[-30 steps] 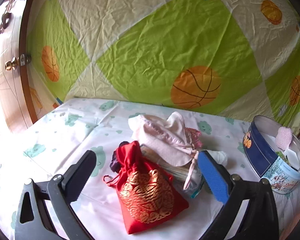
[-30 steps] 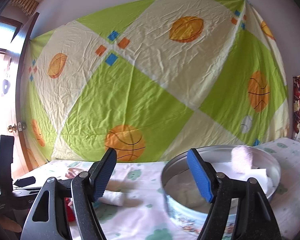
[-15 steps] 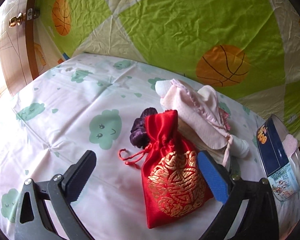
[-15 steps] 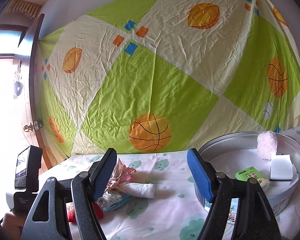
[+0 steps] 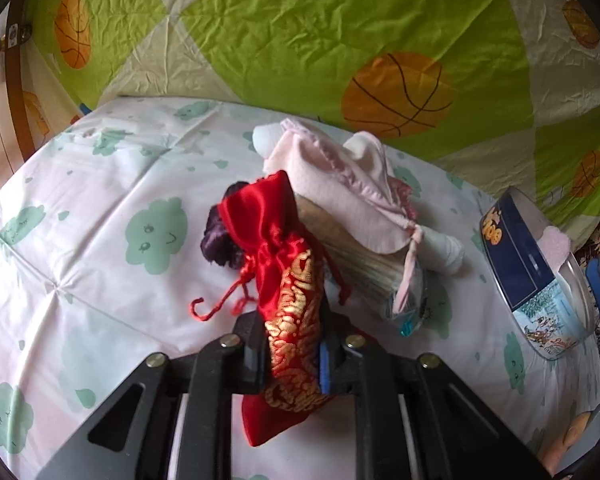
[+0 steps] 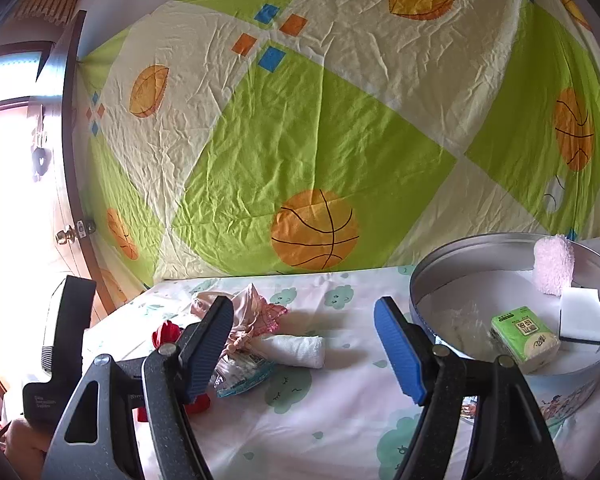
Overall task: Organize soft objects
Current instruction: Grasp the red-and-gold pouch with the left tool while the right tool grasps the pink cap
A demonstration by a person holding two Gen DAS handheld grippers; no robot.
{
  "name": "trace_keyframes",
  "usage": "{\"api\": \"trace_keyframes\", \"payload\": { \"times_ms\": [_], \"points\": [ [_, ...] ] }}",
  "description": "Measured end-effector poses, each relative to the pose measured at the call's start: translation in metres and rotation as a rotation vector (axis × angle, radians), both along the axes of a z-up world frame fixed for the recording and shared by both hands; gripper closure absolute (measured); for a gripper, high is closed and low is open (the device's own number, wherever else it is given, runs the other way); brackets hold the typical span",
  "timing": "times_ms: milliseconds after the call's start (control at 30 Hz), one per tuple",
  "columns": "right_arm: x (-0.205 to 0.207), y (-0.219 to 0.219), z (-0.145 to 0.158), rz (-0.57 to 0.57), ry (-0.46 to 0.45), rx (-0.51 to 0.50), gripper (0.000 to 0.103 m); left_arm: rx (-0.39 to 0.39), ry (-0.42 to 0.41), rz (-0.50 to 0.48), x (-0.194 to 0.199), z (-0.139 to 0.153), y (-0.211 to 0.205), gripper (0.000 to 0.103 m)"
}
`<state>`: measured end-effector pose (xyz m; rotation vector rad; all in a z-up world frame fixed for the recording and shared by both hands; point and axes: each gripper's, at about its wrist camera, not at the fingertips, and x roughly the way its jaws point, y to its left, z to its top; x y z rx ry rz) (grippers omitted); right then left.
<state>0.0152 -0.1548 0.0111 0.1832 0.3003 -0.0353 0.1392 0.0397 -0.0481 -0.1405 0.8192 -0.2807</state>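
Observation:
A red satin pouch with gold embroidery point(image 5: 292, 292) stands pinched on its edge on the cloud-print sheet point(image 5: 100, 280). My left gripper point(image 5: 290, 340) is closing on it and both pads press its lower half. Behind it lie a pink cloth bag point(image 5: 332, 188), a purple scrunchie point(image 5: 220, 240), a rolled white towel point(image 5: 444, 250) and a plastic packet point(image 5: 408, 312). My right gripper point(image 6: 304, 308) hovers open above the sheet with nothing between its fingers. The towel roll point(image 6: 292, 350) lies just beyond it, and the red pouch point(image 6: 166, 334) peeks out at its left.
A round metal tin point(image 6: 428, 280) stands at the right and holds a pink fluffy piece point(image 6: 554, 264), a white sponge point(image 6: 582, 314) and a green tissue pack point(image 6: 524, 336). A basketball-print sheet point(image 6: 320, 140) hangs behind. A wooden door point(image 6: 72, 236) is at far left.
My left gripper's jaws went from wide open around the flat red pouch to shut on it, squeezing it upright. The right gripper swung left and tilted down, bringing the pile and tin contents into view.

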Motion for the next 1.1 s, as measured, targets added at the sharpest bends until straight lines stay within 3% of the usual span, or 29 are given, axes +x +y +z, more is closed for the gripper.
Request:
{"api": "trace_keyframes", "payload": {
  "times_ms": [133,233,400,533,800,967,1000,1033,1100],
  "points": [
    [0.000,0.000,-0.001,0.012,0.002,0.005,0.028,0.036,-0.213,0.087,-0.017,0.027,0.013,0.087],
    [0.005,0.003,-0.003,0.051,0.021,0.006,0.028,-0.025,-0.281,0.157,-0.021,0.036,0.031,0.087],
    [0.029,0.024,-0.004,0.142,0.049,-0.082,0.028,0.002,-0.358,0.291,-0.023,0.043,0.048,0.087],
    [0.069,0.041,-0.004,0.231,0.101,-0.106,0.028,0.021,-0.366,0.344,-0.023,0.042,0.055,0.087],
    [0.168,0.089,-0.035,0.399,0.370,-0.155,0.028,0.045,-0.334,0.365,-0.017,0.035,0.056,0.087],
    [0.210,0.099,-0.062,0.369,0.530,-0.146,0.028,0.046,-0.316,0.354,-0.015,0.033,0.053,0.087],
    [0.212,0.098,-0.063,0.358,0.528,-0.145,0.033,0.042,-0.312,0.354,-0.015,0.033,0.054,0.087],
    [0.210,0.096,-0.063,0.354,0.516,-0.135,0.045,0.038,-0.306,0.354,-0.014,0.033,0.055,0.086],
    [0.208,0.089,-0.060,0.365,0.510,-0.086,0.053,0.029,-0.287,0.354,-0.012,0.031,0.056,0.086]
  ]
}}
